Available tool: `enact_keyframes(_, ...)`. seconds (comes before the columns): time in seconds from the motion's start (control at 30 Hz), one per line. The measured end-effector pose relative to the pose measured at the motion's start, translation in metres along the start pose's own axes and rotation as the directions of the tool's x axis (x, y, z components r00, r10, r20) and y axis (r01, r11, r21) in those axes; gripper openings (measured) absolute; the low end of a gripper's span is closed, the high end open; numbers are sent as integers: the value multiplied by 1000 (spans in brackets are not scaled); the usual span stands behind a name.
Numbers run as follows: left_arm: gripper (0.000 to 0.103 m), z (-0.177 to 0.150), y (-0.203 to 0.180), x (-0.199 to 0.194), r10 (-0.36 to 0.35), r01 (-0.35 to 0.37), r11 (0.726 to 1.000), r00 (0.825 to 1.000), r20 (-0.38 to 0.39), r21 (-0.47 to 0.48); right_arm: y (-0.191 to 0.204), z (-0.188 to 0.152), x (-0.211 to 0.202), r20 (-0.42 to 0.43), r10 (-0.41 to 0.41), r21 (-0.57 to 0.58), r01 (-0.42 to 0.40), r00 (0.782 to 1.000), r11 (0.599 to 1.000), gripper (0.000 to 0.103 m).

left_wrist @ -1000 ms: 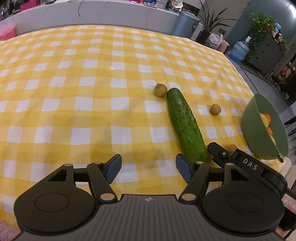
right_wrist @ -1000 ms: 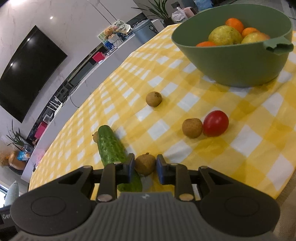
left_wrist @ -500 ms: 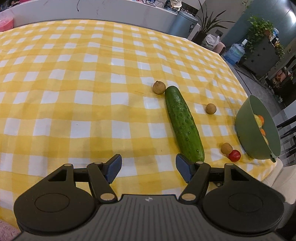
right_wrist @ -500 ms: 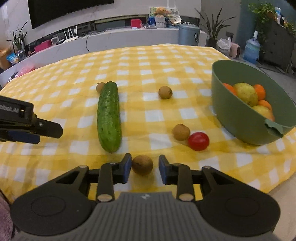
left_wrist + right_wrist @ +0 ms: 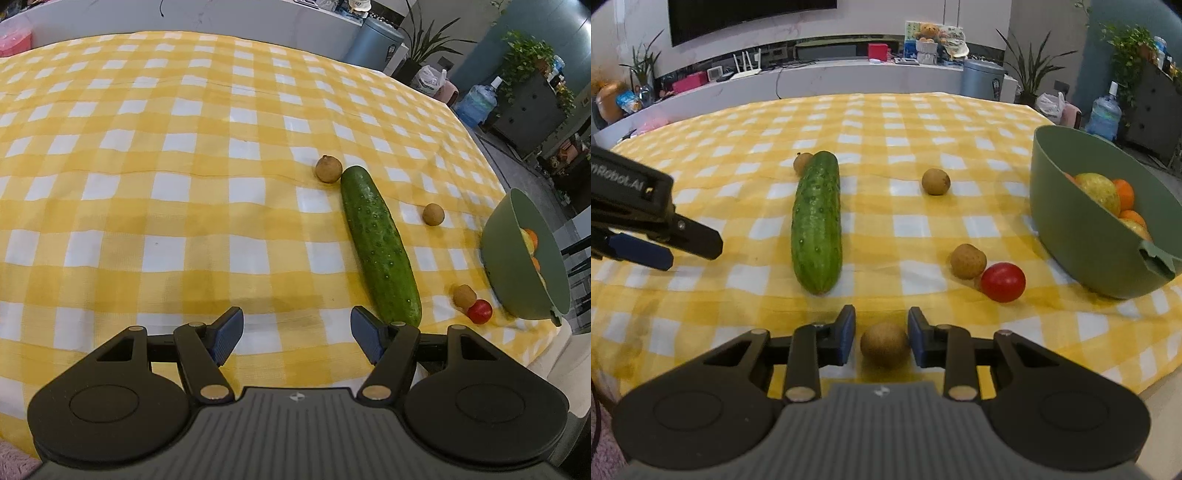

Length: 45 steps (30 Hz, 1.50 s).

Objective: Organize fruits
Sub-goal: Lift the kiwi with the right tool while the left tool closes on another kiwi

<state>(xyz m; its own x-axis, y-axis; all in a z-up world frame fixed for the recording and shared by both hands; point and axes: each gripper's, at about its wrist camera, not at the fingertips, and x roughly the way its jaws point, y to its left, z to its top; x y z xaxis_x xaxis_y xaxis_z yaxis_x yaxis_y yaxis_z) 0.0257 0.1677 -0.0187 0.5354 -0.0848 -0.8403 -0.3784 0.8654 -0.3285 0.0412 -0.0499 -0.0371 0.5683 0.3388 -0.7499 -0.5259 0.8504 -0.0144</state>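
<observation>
A small brown round fruit [image 5: 884,344] lies on the yellow checked cloth between the pads of my right gripper [image 5: 881,328]. The pads stand slightly off it on both sides, so the gripper is open. My left gripper [image 5: 297,334] is open over bare cloth with nothing between its fingers, and its tip shows at the left of the right wrist view [image 5: 657,240]. A cucumber [image 5: 817,221] lies ahead. Three more brown fruits [image 5: 967,261] [image 5: 935,181] [image 5: 802,162] and a red tomato [image 5: 1003,282] sit on the cloth. A green bowl [image 5: 1078,236] at the right holds oranges and yellow fruit.
The table's near edge runs just below both grippers, and its right edge is by the bowl [image 5: 517,266]. Behind the table are a long white counter, a grey bin, plants and a water bottle.
The right wrist view has rolled from tilted to level. The right gripper's pads, pressed on the brown fruit before, now stand apart from it. The right gripper has left the left wrist view.
</observation>
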Motion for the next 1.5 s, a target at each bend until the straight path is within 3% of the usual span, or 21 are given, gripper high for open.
enact_keyframes(0.13,78,-1,-1,1,10,-10,1000,1000,1,7,8,-14,-5,87,-5,-116,15,996,993,28)
enact_keyframes(0.47,78,-2,0,9,37,-37,999,999,-1,4,-3,-11,-4,102,60,-67,-54,993,996,23)
enact_keyframes(0.7,78,-4,-8,-1,-41,36,997,996,81,62,-20,-5,-20,214,41,20,-46,976,999,23)
enact_keyframes(0.83,78,-6,-13,-11,-123,109,989,981,153,98,-42,-5,-31,261,-26,123,-7,965,992,23)
enact_keyframes(0.93,77,-8,-24,-16,-178,143,973,965,192,183,-57,-7,-34,282,-67,199,10,957,980,23)
enact_keyframes(1.03,77,-7,-46,-14,-240,179,932,957,165,317,-67,-11,-38,310,-84,224,13,947,975,23)
enact_keyframes(1.1,72,-8,-67,-13,-262,177,876,955,136,448,-75,-14,-39,317,-106,256,22,943,966,23)
enact_keyframes(1.17,70,-8,-89,-13,-270,140,816,951,154,561,-82,-18,-40,328,-127,288,28,936,957,23)
enact_keyframes(1.27,67,-8,-114,-4,-310,138,724,940,140,676,-92,-21,-43,338,-154,324,39,929,945,23)
enact_keyframes(1.33,60,-10,-126,6,-335,159,671,936,105,724,-97,-23,-45,336,-174,352,48,926,935,23)
enact_keyframes(1.4,50,-12,-138,18,-334,157,642,938,90,751,-101,-25,-46,344,-177,368,40,922,929,23)
enact_keyframes(1.5,47,-13,-146,38,-335,186,617,941,41,765,-105,-27,-45,347,-181,390,34,920,920,23)
